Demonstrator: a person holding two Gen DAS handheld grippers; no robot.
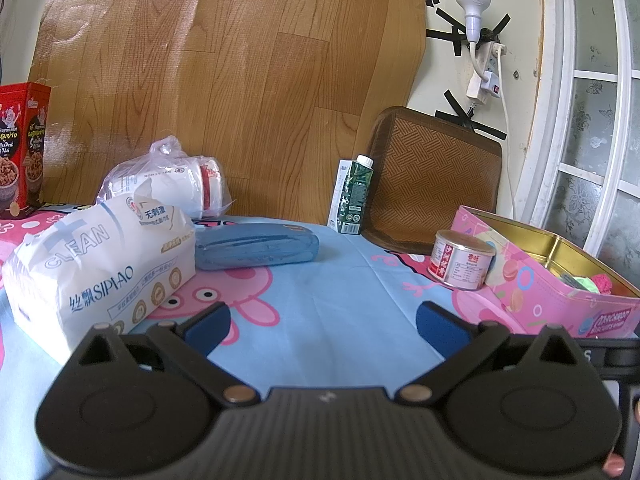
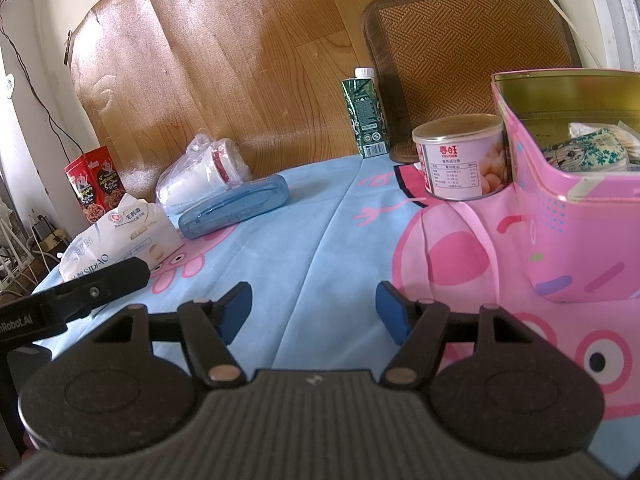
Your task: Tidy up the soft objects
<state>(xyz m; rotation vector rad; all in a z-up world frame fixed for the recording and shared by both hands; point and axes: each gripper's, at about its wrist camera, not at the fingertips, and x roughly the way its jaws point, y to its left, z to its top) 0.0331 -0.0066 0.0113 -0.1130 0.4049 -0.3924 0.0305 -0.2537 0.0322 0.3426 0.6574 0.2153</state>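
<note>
Spread over the counter [image 2: 320, 216], a light blue cloth [image 1: 340, 280] printed with pink cartoon pigs. Leaning behind it against the wall, a wood-grain sheet [image 1: 240, 80] and a woven brown mat [image 1: 436, 184].

At the right edge, a pink tin box [image 2: 560, 220] with a gold lining, lid off – inside, seen from the right wrist, a folded patterned cloth [image 2: 588, 152] in white and green with more soft pieces behind it; from the left wrist, a green and a pink knitted bit [image 1: 592, 282] peeking over the rim. Touching the tin's near-left corner, a small round can [image 2: 460, 156] with a pink label, closed.

On the left, a white soft pack of tissues [image 1: 100, 264] marked CLEAN, torn open at the top, lying near the counter's edge. Behind it, a knotted clear plastic bag [image 1: 168, 184] holding stacked white paper cups on their side. Just beside the tissues, a flat blue plastic case [image 1: 256, 246], closed, contents unclear. Far left, a red snack box [image 1: 22, 148] standing upright. Near the mat, a green drink carton [image 1: 354, 196] with a white cap, upright.

Low over the bare cloth, left claw [image 1: 324, 320] spread wide, nothing between its blue pads – right claw [image 2: 316, 312] likewise spread and empty, well short of the tin
</note>
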